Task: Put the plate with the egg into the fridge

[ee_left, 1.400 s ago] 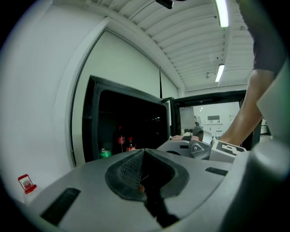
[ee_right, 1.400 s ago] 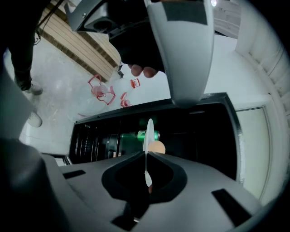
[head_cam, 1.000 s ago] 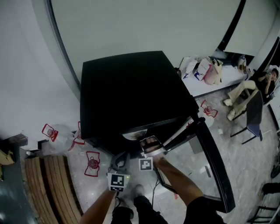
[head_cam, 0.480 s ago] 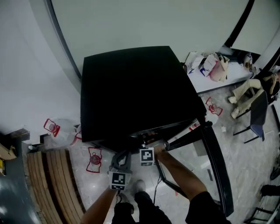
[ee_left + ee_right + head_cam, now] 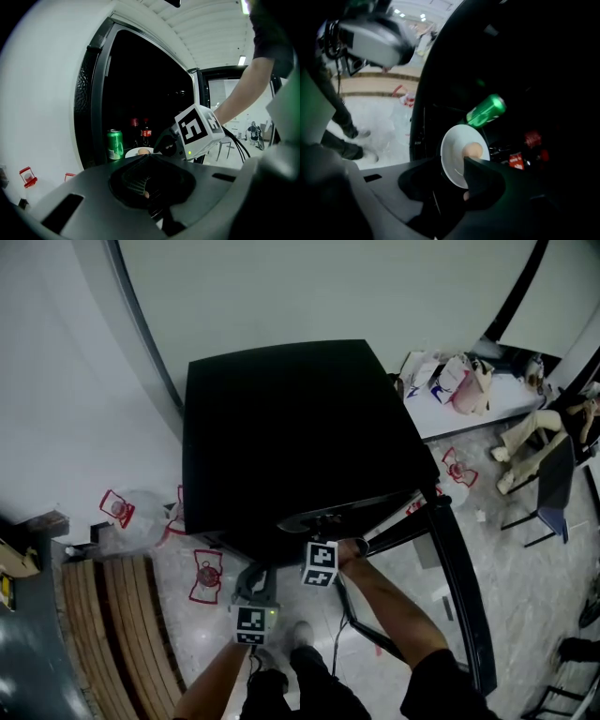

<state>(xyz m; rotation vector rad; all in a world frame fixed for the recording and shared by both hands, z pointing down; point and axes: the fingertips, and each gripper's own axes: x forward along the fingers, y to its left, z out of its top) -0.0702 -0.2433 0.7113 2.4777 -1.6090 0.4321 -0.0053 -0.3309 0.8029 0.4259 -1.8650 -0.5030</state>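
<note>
1. The right gripper has just been opening its jaws. They are now standing wide, and the rim of the plate is sitting in the gap between them, no longer pinched.
2. The egg is lying on the plate, toward the far side from the jaws.
3. The plate is sitting inside the fridge, near the front edge of a shelf and just beside the green can. Red-capped bottles are standing further back.
4. In the head view a second ago the plate was showing at the fridge mouth. Now it is tucked under the fridge top, and only the marker cube of the right gripper is sticking out.
5. The left gripper is hovering outside the opening with its jaws together and nothing held.
6. Judgement: the release is happening and the shelf appears to be taking the plate's weight, though its underside is not showing. The placing is nearly done.
7. The fridge door is standing open.
8. Risk: the jaws are straddling the rim, so a crooked pull-back could drag the plate.
</note>
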